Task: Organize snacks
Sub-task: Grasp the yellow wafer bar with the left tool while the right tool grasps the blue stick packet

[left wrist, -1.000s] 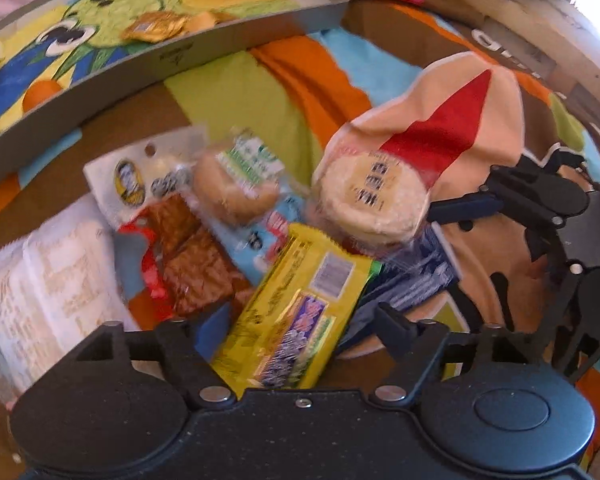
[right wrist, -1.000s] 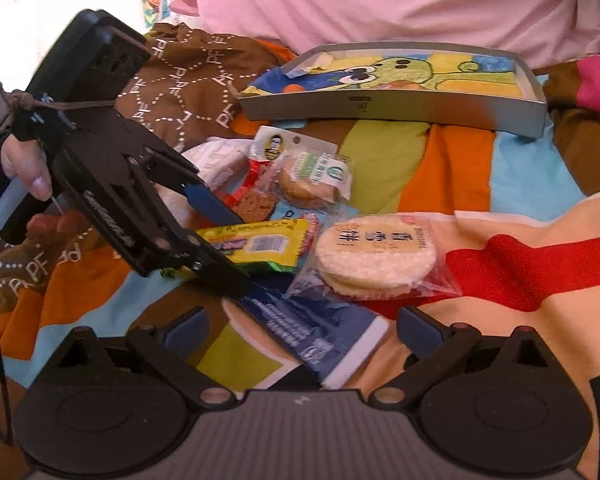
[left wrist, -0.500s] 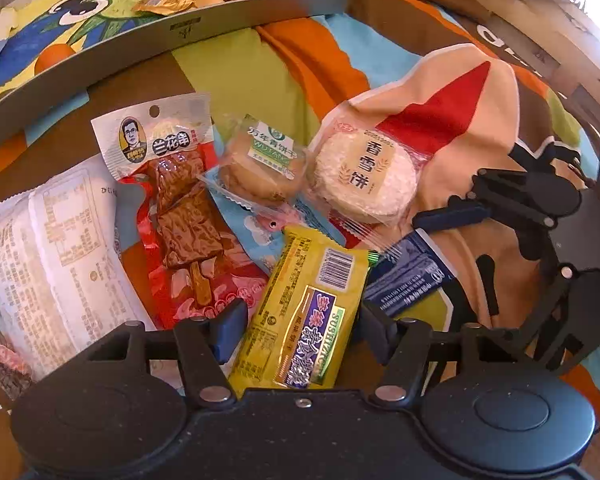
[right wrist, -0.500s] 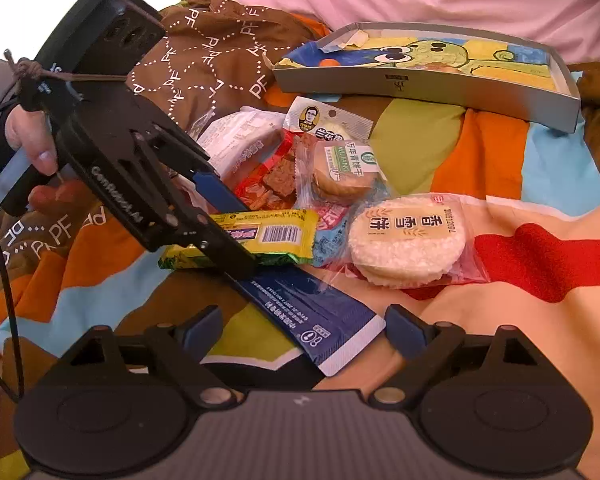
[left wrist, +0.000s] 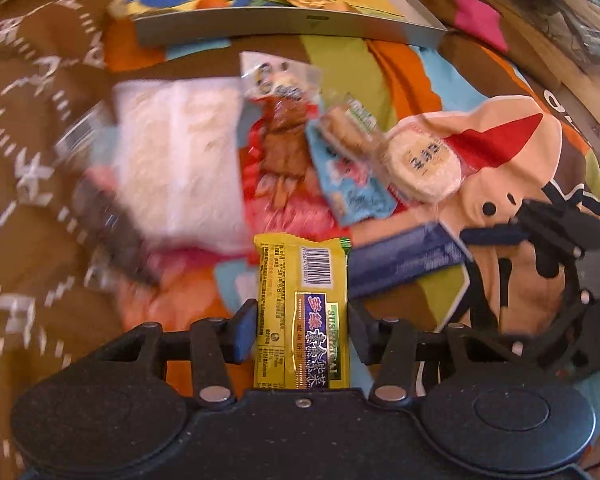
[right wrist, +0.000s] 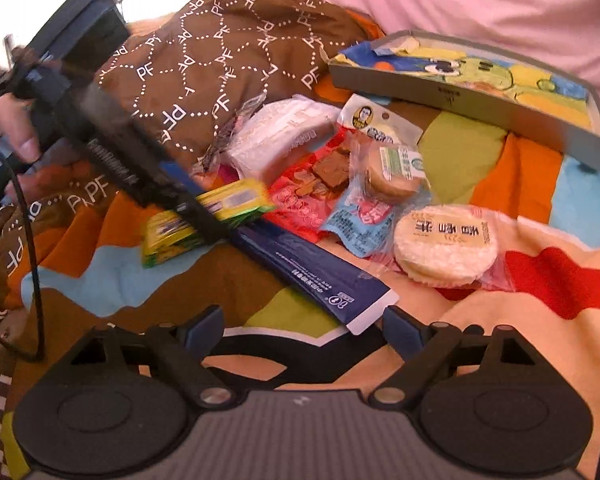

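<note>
Your left gripper (left wrist: 302, 328) is clamped on the yellow snack bar (left wrist: 302, 312), both pads pressed against its long edges, with the bar's far end pointing toward the snack pile. Your right gripper (right wrist: 302, 330) hangs with its jaws spread wide and nothing between them, just before the dark blue packet (right wrist: 312, 268) on the patterned blanket (right wrist: 520, 328). The round rice cracker (right wrist: 446, 244) lies right of that packet. The grey tray (right wrist: 460, 92) sits beyond the pile, near the pink bedding (right wrist: 460, 0).
</note>
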`<state>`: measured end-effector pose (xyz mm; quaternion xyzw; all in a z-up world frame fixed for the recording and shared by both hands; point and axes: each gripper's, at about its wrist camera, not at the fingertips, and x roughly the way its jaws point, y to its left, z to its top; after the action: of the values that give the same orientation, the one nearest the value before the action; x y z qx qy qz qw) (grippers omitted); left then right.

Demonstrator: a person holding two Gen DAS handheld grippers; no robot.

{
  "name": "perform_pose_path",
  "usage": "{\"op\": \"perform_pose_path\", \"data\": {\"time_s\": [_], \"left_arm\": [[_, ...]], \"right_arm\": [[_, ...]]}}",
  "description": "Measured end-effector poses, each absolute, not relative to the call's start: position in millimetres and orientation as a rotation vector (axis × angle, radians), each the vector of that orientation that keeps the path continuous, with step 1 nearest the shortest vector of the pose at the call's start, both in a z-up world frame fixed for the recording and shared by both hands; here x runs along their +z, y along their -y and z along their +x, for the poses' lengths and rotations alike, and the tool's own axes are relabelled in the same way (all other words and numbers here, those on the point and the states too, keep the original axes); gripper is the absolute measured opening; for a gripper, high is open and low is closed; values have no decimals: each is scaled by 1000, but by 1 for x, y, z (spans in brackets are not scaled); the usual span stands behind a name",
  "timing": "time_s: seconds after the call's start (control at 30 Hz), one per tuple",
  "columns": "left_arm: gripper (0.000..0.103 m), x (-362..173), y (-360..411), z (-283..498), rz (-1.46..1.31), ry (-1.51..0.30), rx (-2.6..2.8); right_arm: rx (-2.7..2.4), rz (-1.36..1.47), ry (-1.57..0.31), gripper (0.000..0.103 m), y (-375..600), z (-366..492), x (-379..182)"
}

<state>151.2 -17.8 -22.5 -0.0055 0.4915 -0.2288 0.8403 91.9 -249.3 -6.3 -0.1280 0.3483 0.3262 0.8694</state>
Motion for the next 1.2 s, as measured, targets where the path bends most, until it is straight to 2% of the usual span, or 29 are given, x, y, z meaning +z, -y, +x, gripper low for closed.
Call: {"op": "perform_pose_path", "data": {"time_s": [0.33, 0.63, 0.7, 0.97, 1.07, 1.2], "left_arm": [[49, -28, -10, 122, -100, -1020, -409], [49, -30, -25, 114, -151, -1017, -360], [49, -30, -25, 112, -153, -1015, -360], [49, -31, -20, 111, -159, -1019, -363], [49, -32, -17, 107, -168, -1018, -362], [53, -32, -13, 104, -160, -1021, -378]], "right_arm": [[757, -223, -718, 93, 237, 113, 4], [855, -323, -883, 93, 198, 167, -12], [849, -305, -887, 90, 201, 166, -12], [757, -297, -893, 68, 218, 135, -9], [702, -290, -883, 65, 222, 115, -5], [655, -227, -862, 67, 225, 94, -4]]}}
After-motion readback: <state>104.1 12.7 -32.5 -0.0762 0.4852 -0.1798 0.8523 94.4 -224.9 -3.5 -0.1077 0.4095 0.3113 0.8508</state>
